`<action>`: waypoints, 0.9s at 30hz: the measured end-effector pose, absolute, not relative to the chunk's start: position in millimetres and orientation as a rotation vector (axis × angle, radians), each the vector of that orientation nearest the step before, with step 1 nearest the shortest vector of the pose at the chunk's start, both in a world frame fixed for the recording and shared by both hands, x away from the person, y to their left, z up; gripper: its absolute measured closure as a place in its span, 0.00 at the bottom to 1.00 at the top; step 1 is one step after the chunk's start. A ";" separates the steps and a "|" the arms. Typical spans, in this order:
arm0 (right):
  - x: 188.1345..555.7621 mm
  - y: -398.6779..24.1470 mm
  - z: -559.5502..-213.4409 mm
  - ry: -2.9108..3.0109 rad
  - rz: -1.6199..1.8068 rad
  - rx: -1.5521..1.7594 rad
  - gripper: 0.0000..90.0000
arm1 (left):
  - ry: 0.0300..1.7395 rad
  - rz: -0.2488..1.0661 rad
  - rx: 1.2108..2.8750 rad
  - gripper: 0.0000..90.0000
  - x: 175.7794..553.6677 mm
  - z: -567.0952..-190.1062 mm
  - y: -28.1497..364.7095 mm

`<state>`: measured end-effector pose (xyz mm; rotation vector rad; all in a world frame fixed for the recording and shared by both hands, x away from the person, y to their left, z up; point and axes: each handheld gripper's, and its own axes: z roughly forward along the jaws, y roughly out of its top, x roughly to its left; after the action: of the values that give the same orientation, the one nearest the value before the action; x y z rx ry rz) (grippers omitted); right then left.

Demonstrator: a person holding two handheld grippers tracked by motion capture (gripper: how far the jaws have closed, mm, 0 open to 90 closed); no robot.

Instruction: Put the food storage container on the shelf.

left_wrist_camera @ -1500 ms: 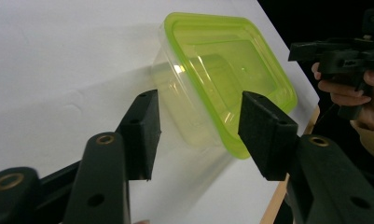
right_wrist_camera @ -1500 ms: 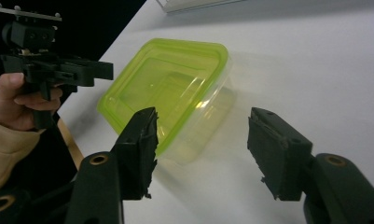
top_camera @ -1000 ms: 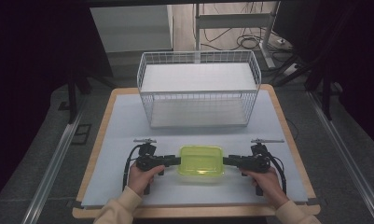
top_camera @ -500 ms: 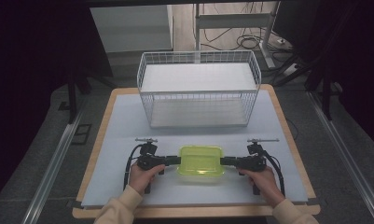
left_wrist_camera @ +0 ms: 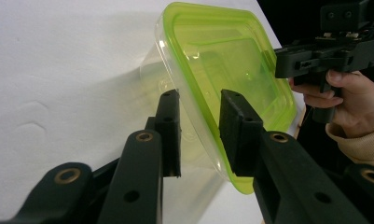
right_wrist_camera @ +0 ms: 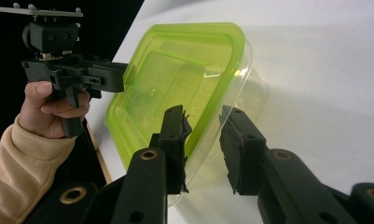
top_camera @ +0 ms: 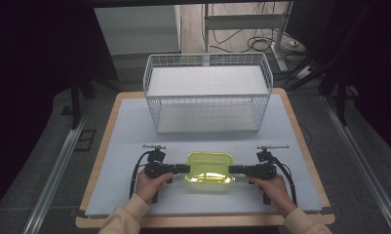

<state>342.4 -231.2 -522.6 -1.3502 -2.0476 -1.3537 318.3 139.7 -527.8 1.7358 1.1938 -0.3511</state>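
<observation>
**Both grippers closing in on green-lid box**

While both hands sit about where they were vs 1 s ago, jaws on both grippers have just been closing, box rim between them each time. Left gripper (top_camera: pixel 182 168): jaws narrow, straddling the lid edge, small gaps visible in the left gripper view, so not clamped yet. Right gripper (top_camera: pixel 236 169): same, narrow, pads either side of the rim, not clearly pressing. Box hasn't shifted.

Count: 1 container (top_camera: pixel 209 167), 1 wire basket (top_camera: pixel 207 92), 2 grippers, 2 hands.

Container: clear plastic tub w/ translucent lime-green lid, rounded rect, lid on, looks empty. Sits lower centre of the high view on the white table (top_camera: pixel 120 141), between the grippers, basket well apart above it in frame.
</observation>
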 end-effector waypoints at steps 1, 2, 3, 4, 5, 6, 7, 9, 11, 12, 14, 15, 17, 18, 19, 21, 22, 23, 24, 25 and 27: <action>342.5 -231.5 -522.3 -2.050 -1.351 -1.348 0.79 | 1.190 -0.350 1.738 0.78 318.4 -527.9 139.8; 342.4 -231.6 -522.3 -2.045 -1.354 -1.351 0.80 | 1.190 -0.351 1.739 0.78 318.3 -527.8 139.8; 342.5 -231.7 -522.2 -2.042 -1.353 -1.352 0.80 | 1.190 -0.351 1.740 0.78 318.1 -527.7 139.7; 342.6 -231.8 -522.2 -2.039 -1.352 -1.354 0.80 | 1.191 -0.351 1.741 0.78 317.8 -527.3 139.6; 342.6 -231.9 -522.2 -2.033 -1.353 -1.356 0.81 | 1.192 -0.350 1.738 0.79 317.5 -527.2 139.4; 342.7 -232.1 -522.1 -2.030 -1.353 -1.357 0.81 | 1.192 -0.351 1.738 0.79 317.4 -527.1 139.4; 342.8 -232.3 -522.0 -2.028 -1.353 -1.358 0.81 | 1.192 -0.351 1.738 0.79 317.4 -527.1 139.4; 342.8 -232.7 -521.5 -2.021 -1.354 -1.358 0.82 | 1.190 -0.361 1.733 0.80 317.1 -526.6 140.0; 343.0 -233.4 -521.1 -2.014 -1.360 -1.359 0.84 | 1.183 -0.365 1.733 0.81 316.8 -526.0 140.7; 342.9 -234.0 -520.3 -2.009 -1.362 -1.359 0.85 | 1.182 -0.365 1.730 0.82 316.4 -525.5 140.5; 342.8 -234.6 -519.0 -2.010 -1.368 -1.357 0.86 | 1.178 -0.364 1.719 0.83 315.2 -524.5 139.7; 342.8 -235.1 -518.0 -2.014 -1.372 -1.356 0.87 | 1.167 -0.370 1.724 0.84 315.1 -524.2 140.3; 342.7 -236.0 -516.5 -2.009 -1.379 -1.358 0.89 | 1.151 -0.384 1.709 0.86 314.6 -523.5 140.3; 342.7 -236.7 -515.9 -2.007 -1.384 -1.359 0.89 | 1.150 -0.385 1.706 0.87 314.1 -522.7 140.1; 342.9 -237.3 -515.7 -2.005 -1.383 -1.358 0.90 | 1.147 -0.383 1.708 0.88 313.8 -522.1 140.1; 343.2 -238.1 -515.5 -1.997 -1.387 -1.355 0.91 | 1.144 -0.381 1.701 0.89 313.3 -521.8 140.0; 343.3 -238.4 -515.3 -1.997 -1.388 -1.353 0.91 | 1.144 -0.384 1.699 0.89 313.3 -521.6 140.2; 343.3 -238.4 -515.3 -1.997 -1.388 -1.353 0.91 | 1.144 -0.384 1.699 0.90 313.3 -521.6 140.2; 343.1 -238.3 -514.5 -2.003 -1.387 -1.349 0.91 | 1.141 -0.386 1.695 0.90 313.1 -521.2 140.6; 343.1 -238.3 -514.5 -2.003 -1.387 -1.349 0.91 | 1.141 -0.386 1.695 0.91 313.1 -521.2 140.6; 343.0 -238.1 -513.8 -2.007 -1.387 -1.348 0.92 | 1.143 -0.383 1.694 0.91 312.7 -520.5 140.4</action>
<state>343.0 -238.1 -513.8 -1.3478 -2.0074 -1.3870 312.7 140.4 -520.5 1.6937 1.1434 -0.3832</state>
